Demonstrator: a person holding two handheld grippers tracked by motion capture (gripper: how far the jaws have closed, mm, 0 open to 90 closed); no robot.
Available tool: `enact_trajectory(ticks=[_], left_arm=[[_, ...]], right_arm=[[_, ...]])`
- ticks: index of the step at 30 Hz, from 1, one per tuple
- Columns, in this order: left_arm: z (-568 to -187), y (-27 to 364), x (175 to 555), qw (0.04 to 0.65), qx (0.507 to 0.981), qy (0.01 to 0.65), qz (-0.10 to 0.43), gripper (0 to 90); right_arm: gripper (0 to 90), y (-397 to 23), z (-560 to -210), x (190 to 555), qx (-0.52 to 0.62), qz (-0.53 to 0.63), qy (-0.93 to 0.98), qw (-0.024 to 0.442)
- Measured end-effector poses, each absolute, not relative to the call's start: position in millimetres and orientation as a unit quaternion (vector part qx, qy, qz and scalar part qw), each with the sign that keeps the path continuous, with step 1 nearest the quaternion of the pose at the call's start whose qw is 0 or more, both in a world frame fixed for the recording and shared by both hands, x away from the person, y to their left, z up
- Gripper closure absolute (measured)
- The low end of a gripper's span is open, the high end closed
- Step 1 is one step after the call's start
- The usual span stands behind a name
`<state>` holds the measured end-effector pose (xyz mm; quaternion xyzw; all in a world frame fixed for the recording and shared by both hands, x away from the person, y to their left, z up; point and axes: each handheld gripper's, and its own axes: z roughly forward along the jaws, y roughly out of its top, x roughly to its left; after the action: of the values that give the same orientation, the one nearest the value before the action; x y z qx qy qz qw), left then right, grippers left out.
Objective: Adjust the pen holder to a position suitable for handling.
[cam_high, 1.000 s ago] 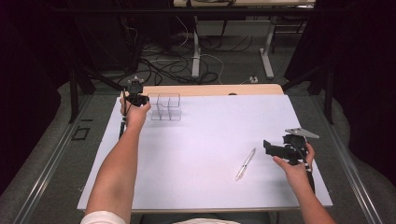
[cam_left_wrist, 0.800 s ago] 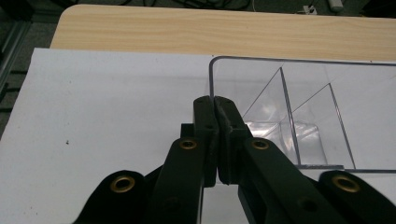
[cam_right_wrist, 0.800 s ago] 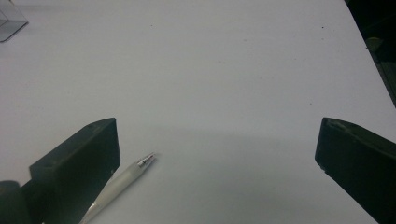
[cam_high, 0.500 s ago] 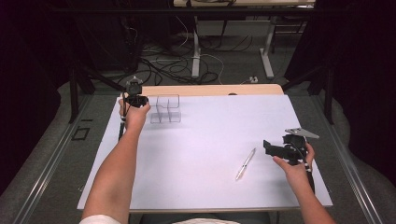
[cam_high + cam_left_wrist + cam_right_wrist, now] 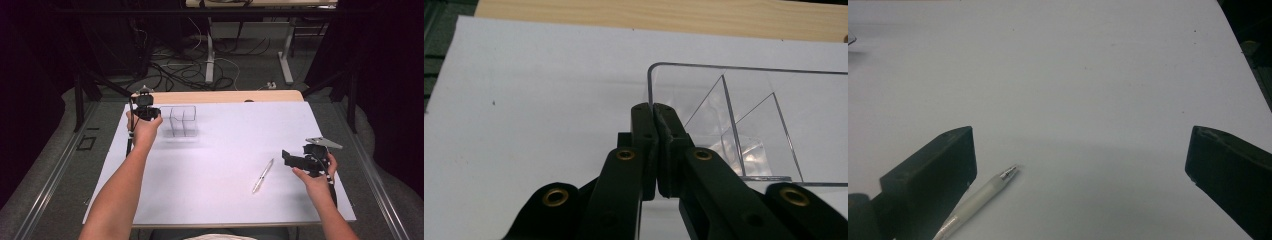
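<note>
Left gripper view has the left gripper pinched tight on the wall of the clear divided organizer, which sits at the far left of the white sheet. Pen lies flat near the right side, just beside the right gripper, whose jaws are wide apart (nothing in them). So I'd say the organizer's secured, but picking up the pen and dropping it in is all left to do.

High overhead, gripper cameras close, perhaps overlapping
</note>
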<state>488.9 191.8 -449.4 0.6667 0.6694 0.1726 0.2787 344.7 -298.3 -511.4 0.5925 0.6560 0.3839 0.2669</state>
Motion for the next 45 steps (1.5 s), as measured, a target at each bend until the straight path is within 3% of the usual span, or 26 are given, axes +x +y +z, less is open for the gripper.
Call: enact_trajectory(ticks=[15,27,45], left_arm=[[-455.5,205.9,448.3,0.282,0.664,0.671,0.168,89.0],[-459.4,205.3,435.9,0.275,0.658,0.681,0.165,88.3],[-465.3,216.7,426.9,0.327,0.651,0.671,0.141,84.0]], right_arm=[[0.0,-296.5,-511.5,344.2,0.59,0.385,0.659,0.265],[0.0,-296.7,-512.0,343.9,0.594,0.385,0.657,0.26],[0.0,-295.8,-513.1,344.4,0.595,0.385,0.657,0.258]])
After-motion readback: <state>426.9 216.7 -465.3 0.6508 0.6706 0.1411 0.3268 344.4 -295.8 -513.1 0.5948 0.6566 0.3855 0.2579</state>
